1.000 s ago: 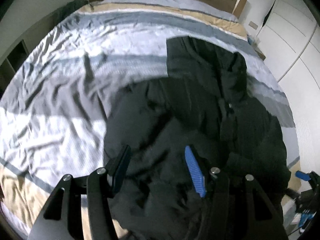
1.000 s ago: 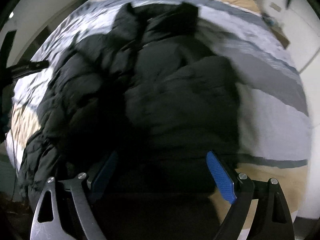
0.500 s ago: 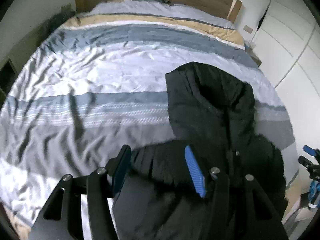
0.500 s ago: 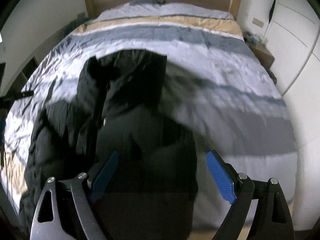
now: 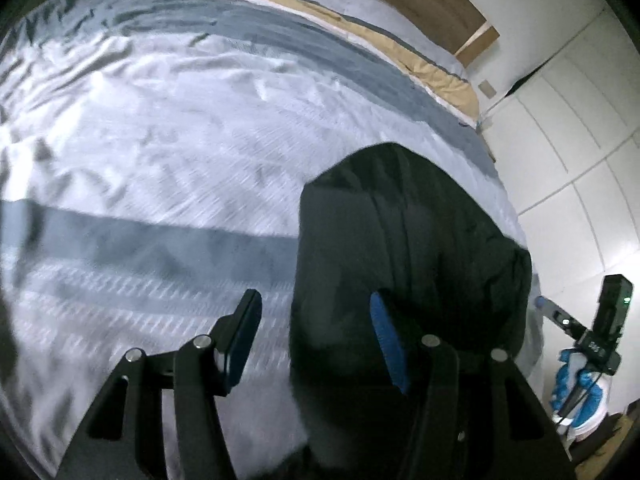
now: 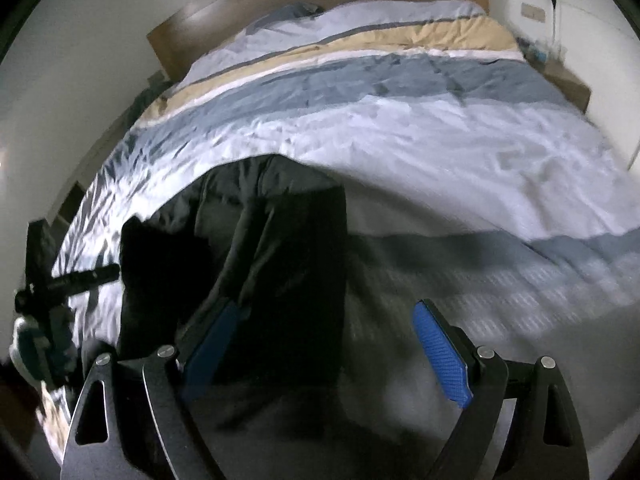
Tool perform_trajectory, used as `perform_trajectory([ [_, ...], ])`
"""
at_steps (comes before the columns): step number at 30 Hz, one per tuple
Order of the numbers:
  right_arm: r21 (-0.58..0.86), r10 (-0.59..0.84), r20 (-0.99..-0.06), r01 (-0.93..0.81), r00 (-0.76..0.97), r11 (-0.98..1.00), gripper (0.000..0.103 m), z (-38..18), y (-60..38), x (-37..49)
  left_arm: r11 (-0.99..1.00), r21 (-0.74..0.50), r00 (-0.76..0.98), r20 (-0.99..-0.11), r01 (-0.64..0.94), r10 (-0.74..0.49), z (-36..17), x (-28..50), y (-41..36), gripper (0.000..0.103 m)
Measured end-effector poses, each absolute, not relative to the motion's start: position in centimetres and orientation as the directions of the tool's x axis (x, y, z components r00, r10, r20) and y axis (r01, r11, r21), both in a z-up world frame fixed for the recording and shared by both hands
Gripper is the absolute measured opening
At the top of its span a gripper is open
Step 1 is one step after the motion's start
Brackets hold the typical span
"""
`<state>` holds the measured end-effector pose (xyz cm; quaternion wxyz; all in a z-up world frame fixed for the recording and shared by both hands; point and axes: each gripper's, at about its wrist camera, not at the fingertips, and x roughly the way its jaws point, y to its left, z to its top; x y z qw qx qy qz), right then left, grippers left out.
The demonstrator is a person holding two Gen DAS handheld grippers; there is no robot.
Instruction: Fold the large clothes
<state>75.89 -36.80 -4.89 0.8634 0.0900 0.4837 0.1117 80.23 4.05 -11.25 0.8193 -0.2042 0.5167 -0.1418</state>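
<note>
A black padded jacket [image 5: 404, 248] lies on the striped duvet [image 5: 168, 152] of a bed. My left gripper [image 5: 316, 308] is open above the jacket's left edge, which runs between the two fingers; the left finger is over the duvet and the right finger over black cloth. In the right wrist view the same jacket [image 6: 280, 248] sits at the left. My right gripper [image 6: 328, 312] stands wide open over its right edge, with the left finger above the jacket and the right finger above the duvet [image 6: 460, 168]. Neither gripper's pads press on the cloth.
A wooden headboard [image 6: 320, 4] closes the far end of the bed. White wardrobe doors [image 5: 580, 128] run along the right side. The right gripper's body and a gloved hand [image 5: 580, 384] show at the right edge of the left wrist view.
Both views have swept from the jacket's bulky body toward its upper end and the headboard. The jacket has slid right in the left view and left in the right view. Both jaw gaps look unchanged.
</note>
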Motion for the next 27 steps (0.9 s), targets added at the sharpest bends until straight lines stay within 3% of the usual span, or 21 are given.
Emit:
perform_trajectory([
  [8,0.433,0.4,-0.763,-0.059,0.507,0.9,0.089,-7.8,-36.3,82.8,0.8,-0.599,0.426,-0.729,-0.022,-0.535,-13.8,84.8,3.2,0.055],
  [11,0.444,0.396,-0.783,-0.014,0.481,0.896,0.089,-9.0,-35.8,84.7,0.775,-0.629,0.403,-0.725,-0.056,-0.559,-14.9,85.7,2.5,0.055],
  [12,0.443,0.394,-0.793,-0.005,0.464,0.896,0.085,-9.4,-35.5,85.1,0.766,-0.639,0.4,-0.72,-0.063,-0.567,-15.1,85.7,2.3,0.055],
  [13,0.439,0.394,-0.8,-0.006,0.452,0.898,0.069,-9.6,-35.3,85.3,0.764,-0.642,0.41,-0.716,-0.068,-0.565,-15.2,85.7,2.1,0.055],
  [14,0.424,0.388,-0.809,-0.018,0.442,0.905,0.06,-9.6,-34.8,85.4,0.765,-0.64,0.416,-0.715,-0.068,-0.561,-15.1,85.6,2.0,0.053],
  [16,0.394,0.37,-0.824,-0.036,0.428,0.919,0.036,-9.4,-34.2,85.4,0.776,-0.627,0.421,-0.723,-0.067,-0.548,-14.8,85.6,1.5,0.038],
  [17,0.381,0.364,-0.829,-0.046,0.424,0.923,0.032,-9.2,-34.0,85.2,0.787,-0.614,0.418,-0.734,-0.069,-0.536,-14.6,85.6,1.3,0.024],
  [21,0.353,0.351,-0.832,-0.079,0.429,0.932,0.023,-7.2,-33.9,83.8,0.821,-0.569,0.441,-0.75,-0.05,-0.493,-12.9,84.8,0.5,0.012],
  [27,0.319,0.348,-0.827,-0.143,0.442,0.937,0.02,-2.8,-33.7,80.1,0.84,-0.543,0.476,-0.739,-0.005,-0.476,-8.6,81.4,-0.5,0.01],
])
